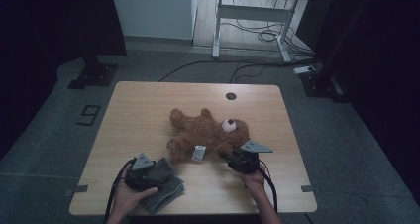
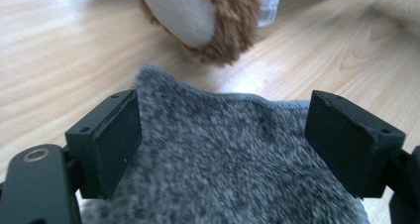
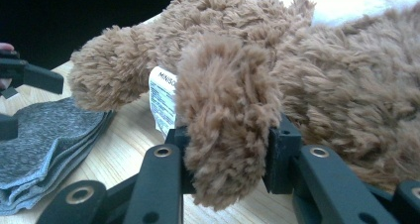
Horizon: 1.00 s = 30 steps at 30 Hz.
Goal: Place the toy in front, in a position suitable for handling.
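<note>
The right hand-held gripper point(image 3: 225, 149) pinches the bear's point(image 1: 210, 132) limb. The left hand-held gripper point(image 2: 223, 135) straddles the grey cloth point(image 2: 223, 159), jaws wide.

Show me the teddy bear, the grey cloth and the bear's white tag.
teddy bear point(image 1: 208, 132), high view, on its brown belly.
grey cloth point(image 2: 223, 149), left gripper view, on the fabric between the jaws.
white tag point(image 3: 162, 97), right gripper view, on its printed face.

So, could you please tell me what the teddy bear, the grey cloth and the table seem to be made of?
Teddy bear: brown plush, probably synthetic; shaggy, matted pile, with a printed fabric tag.
Grey cloth: heathered, fuzzy knit or fleece; its edges lie in stacked folds.
Table: pale wood-grain top, smooth and matte, likely laminate rather than solid wood.
</note>
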### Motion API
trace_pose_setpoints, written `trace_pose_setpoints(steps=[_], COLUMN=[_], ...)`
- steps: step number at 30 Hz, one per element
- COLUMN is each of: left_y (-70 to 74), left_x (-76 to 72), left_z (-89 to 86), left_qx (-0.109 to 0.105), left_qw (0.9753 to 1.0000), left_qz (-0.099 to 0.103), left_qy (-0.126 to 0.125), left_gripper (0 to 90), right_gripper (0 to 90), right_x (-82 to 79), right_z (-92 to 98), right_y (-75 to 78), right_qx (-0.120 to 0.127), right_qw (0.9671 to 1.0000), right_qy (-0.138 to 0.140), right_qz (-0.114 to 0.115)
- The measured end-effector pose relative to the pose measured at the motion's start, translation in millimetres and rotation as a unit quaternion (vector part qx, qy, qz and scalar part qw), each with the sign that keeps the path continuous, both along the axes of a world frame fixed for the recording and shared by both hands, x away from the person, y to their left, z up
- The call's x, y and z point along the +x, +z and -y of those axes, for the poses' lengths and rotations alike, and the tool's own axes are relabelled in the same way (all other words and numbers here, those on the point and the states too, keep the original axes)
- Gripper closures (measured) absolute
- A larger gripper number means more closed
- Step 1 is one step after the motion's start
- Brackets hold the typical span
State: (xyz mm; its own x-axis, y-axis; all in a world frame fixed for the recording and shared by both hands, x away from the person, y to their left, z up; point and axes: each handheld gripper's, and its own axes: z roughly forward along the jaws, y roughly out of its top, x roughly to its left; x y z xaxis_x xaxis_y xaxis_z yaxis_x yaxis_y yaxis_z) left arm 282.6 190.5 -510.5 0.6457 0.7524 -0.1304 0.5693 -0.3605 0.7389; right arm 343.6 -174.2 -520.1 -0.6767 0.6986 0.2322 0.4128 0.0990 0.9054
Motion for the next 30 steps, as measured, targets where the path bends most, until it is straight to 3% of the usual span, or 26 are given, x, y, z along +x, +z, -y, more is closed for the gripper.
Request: trace_pose_setpoints(steps=[15, 21, 30], left_y=[5.3, -2.6, -8.2], left_x=[-10.4, -12.7, -12.7], left_z=[18.8, 32.9, 39.0], left_qx=[0.003, 0.014, 0.021], left_qw=[0.9998, 0.9994, 0.9993], left_qz=[0.004, -0.005, -0.009], left_qy=[-0.019, -0.030, -0.031], left_gripper=[14.8, 14.8, 14.8], right_gripper=[66.4, 66.2, 66.2], right_x=[0.3, -0.2, -0.7], right_z=[2.5, 2.2, 2.0], right_y=[-1.7, -1.7, -2.1], right_qx=[-0.005, -0.007, -0.011], right_qw=[1.0000, 1.0000, 0.9999], right_qy=[0.001, 0.002, 0.005], right_qz=[-0.006, -0.005, -0.003])
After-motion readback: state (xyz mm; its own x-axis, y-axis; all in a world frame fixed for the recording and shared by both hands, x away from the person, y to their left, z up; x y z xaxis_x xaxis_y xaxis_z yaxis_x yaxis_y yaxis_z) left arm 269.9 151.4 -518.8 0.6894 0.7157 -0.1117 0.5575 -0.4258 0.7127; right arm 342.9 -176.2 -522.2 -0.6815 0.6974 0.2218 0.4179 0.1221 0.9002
